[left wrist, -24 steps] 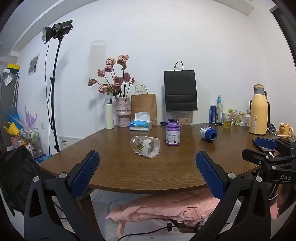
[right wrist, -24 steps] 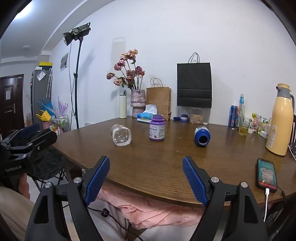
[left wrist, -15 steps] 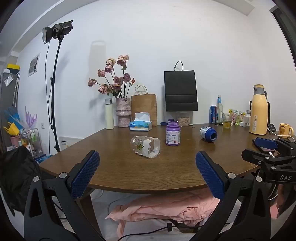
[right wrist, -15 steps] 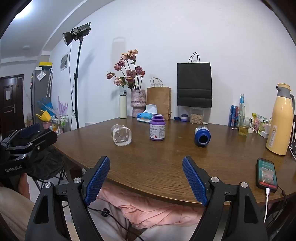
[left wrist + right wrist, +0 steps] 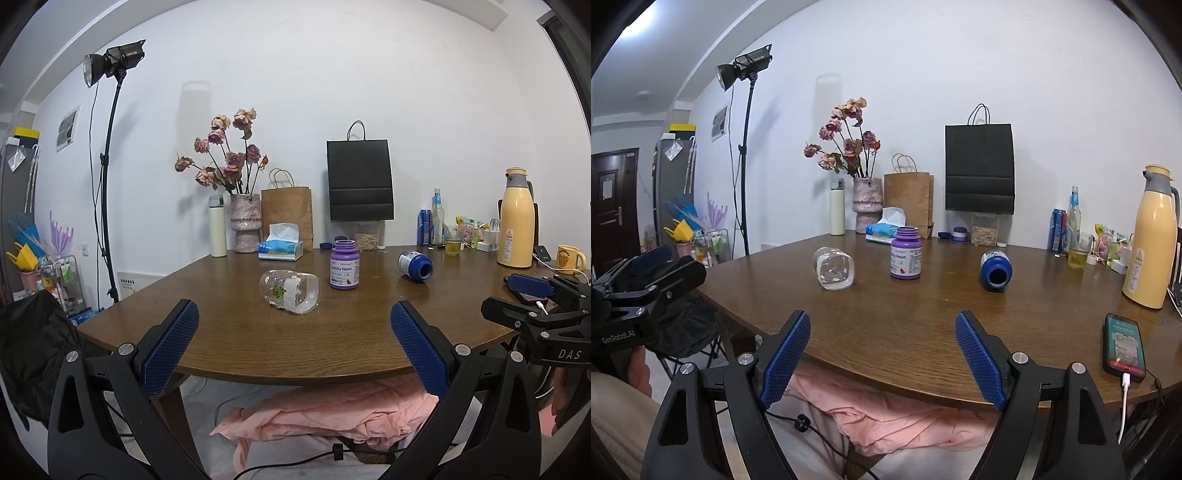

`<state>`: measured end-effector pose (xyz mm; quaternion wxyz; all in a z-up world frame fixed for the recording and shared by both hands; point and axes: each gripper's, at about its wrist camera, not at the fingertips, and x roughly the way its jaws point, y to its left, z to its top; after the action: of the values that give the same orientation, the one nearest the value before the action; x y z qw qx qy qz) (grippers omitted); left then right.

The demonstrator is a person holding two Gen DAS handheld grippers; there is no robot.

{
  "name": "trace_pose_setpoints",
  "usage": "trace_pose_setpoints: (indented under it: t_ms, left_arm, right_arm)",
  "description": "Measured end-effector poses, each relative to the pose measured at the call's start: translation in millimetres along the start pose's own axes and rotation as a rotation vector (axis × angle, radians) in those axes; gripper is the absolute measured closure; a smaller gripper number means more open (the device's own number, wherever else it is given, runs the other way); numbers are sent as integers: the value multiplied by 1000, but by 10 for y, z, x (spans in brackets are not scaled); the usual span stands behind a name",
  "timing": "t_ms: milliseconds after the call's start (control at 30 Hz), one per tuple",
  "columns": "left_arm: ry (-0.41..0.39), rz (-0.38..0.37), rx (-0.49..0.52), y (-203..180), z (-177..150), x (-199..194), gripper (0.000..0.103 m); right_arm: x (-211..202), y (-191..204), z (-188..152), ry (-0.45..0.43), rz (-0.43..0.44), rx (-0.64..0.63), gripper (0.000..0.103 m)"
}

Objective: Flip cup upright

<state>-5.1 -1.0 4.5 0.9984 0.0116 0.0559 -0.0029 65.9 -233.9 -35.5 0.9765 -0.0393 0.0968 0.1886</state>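
A clear glass cup (image 5: 290, 291) lies on its side on the brown wooden table (image 5: 258, 343), mouth toward the near right. It also shows in the right wrist view (image 5: 834, 272), mouth toward the camera. My left gripper (image 5: 293, 339) is open and empty, held before the table's near edge, well short of the cup. My right gripper (image 5: 882, 352) is open and empty, also at the near edge, right of the cup. Each gripper shows at the side of the other's view.
A purple pill bottle (image 5: 344, 268) stands right of the cup. A blue bottle (image 5: 415, 266) lies on its side further right. A phone (image 5: 1124, 347) on a cable lies near the right edge. Vase, tissue box, bags, a yellow thermos (image 5: 1152, 236) line the back.
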Motion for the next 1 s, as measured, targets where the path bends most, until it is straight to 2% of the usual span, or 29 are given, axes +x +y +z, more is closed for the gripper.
trace_pose_setpoints:
  t_ms: [1000]
  left_arm:
    - [-2, 5, 2, 29, 12, 18, 0]
  right_arm:
    - [-2, 2, 10, -1, -1, 0, 18]
